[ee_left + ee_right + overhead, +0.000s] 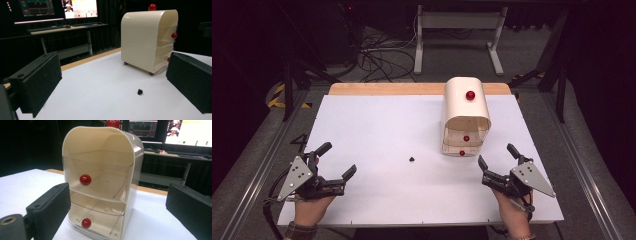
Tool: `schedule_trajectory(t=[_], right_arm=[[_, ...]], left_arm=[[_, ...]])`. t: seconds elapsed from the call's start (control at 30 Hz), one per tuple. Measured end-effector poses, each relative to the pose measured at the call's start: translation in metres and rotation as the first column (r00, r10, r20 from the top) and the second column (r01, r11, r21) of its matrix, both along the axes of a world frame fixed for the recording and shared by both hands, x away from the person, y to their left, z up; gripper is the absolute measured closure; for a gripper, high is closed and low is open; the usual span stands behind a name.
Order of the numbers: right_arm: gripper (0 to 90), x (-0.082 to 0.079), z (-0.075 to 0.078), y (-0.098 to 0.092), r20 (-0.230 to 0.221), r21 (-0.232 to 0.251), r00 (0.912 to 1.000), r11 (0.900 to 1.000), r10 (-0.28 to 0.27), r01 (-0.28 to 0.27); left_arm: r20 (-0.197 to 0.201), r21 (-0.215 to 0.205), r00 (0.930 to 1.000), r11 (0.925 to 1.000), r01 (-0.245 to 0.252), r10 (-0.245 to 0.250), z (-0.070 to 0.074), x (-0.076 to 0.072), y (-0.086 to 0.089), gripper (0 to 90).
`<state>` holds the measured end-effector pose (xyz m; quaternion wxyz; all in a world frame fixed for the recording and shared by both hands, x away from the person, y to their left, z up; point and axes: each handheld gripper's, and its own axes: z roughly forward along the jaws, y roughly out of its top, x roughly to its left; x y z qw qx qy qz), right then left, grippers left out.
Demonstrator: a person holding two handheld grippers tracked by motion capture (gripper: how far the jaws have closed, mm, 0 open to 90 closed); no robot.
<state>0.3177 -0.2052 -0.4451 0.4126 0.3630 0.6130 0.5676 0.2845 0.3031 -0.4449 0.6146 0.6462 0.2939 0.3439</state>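
Your left claw (338, 161) is released, holding nothing. Ahead to its right on the matte white worktop (372, 130) lies a tiny black part (412, 159), likely light and hard; pinch it across its sides. Your right claw (498, 158) is released too, facing a glossy cream drawer cabinet (465, 107) with round red knobs.

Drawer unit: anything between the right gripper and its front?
Nothing visible. The right gripper, jaws open, faces the cream drawer unit across bare white tabletop. The small black object lies off to its left, outside that path.
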Motion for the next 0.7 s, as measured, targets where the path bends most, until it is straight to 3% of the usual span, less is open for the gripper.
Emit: schedule_trajectory(t=[0.4,0.7], right_arm=[[6.9,0.002,-0.002,0.012,0.006,0.0,0.9998,1.0,-0.019,0.019],[7.8,0.004,-0.003,0.021,0.003,0.001,0.9991,0.999,-0.043,0.043]], left_arm=[[0.005,-0.024,1.0,0.9997,-0.007,0.007,0.003,-0.002,0.002,0.9],[0.0,-0.012,0.9998,0.9997,-0.02,0.02,0.005,-0.003,0.001,1.3]])
